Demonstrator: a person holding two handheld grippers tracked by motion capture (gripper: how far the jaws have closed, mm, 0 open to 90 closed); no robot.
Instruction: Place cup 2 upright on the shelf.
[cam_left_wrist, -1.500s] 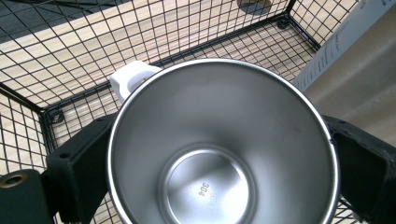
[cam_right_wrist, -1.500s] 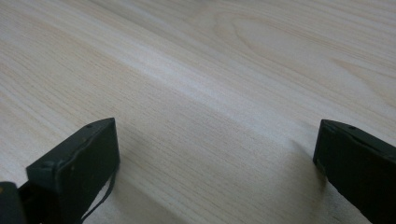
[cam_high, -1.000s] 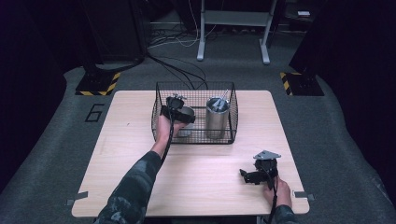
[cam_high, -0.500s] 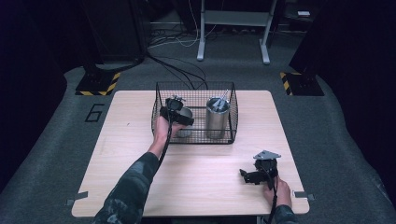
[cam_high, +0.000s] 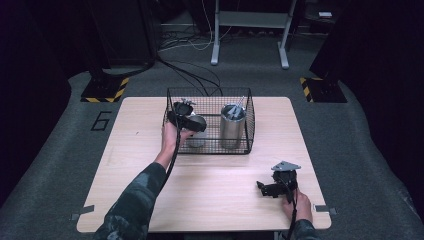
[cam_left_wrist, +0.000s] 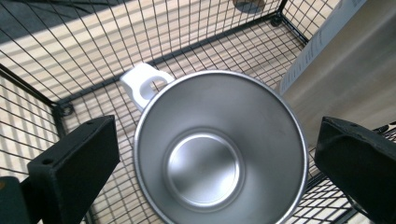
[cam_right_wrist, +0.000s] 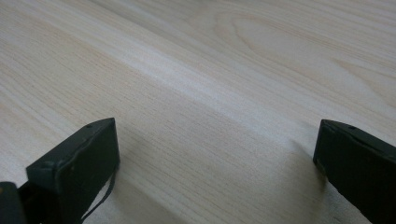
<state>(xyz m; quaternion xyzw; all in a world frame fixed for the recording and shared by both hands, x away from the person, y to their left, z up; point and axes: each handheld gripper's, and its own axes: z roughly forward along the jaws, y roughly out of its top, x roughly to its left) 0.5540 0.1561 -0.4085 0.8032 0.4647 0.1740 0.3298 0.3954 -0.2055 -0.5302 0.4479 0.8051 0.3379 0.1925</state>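
A black wire basket stands at the back middle of the wooden table. Inside it sit a steel cup with a white handle and, to its right, a taller steel cylinder with an item sticking out of it. My left gripper hangs over the basket's left half, directly above the steel cup. In the left gripper view its jaws stand wide apart on either side of the cup's rim, not touching it. My right gripper rests low over the table's front right, open, with bare wood between its jaws.
The steel cylinder stands close against the cup's right side in the left gripper view, and the basket's wire walls surround both. Black cables run across the grey floor behind the table. Yellow-black striped feet stand at the back corners.
The left gripper has shifted very slightly over the basket. The right gripper has not moved.
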